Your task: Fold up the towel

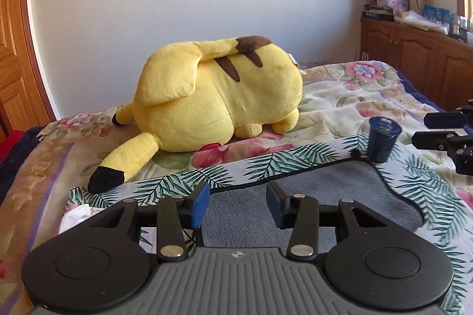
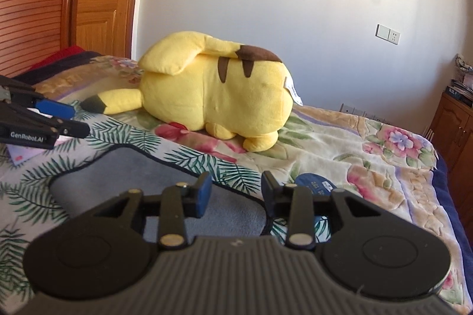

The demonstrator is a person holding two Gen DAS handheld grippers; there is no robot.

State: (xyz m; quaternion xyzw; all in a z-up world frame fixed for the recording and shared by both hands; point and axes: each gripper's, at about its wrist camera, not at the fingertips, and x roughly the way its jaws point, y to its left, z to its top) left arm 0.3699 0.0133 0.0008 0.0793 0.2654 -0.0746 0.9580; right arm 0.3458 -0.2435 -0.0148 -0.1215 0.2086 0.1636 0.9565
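Observation:
The towel [image 1: 295, 193] lies spread on the bed: grey in the middle, with a white border of green palm leaves. It also shows in the right wrist view [image 2: 124, 182]. My left gripper [image 1: 238, 204] is open and empty, low over the towel's near left part. My right gripper [image 2: 236, 193] is open and empty, over the towel's right edge. Each gripper shows in the other's view: the right gripper [image 1: 419, 130] at the far right, the left gripper [image 2: 79, 119] at the far left.
A large yellow plush toy [image 1: 218, 96] lies on the floral blanket [image 1: 354, 96] just beyond the towel. A dark blue cup [image 1: 381, 140] stands at the towel's far right corner. A wooden cabinet [image 1: 419, 60] stands to the right, a wooden door [image 1: 14, 48] to the left.

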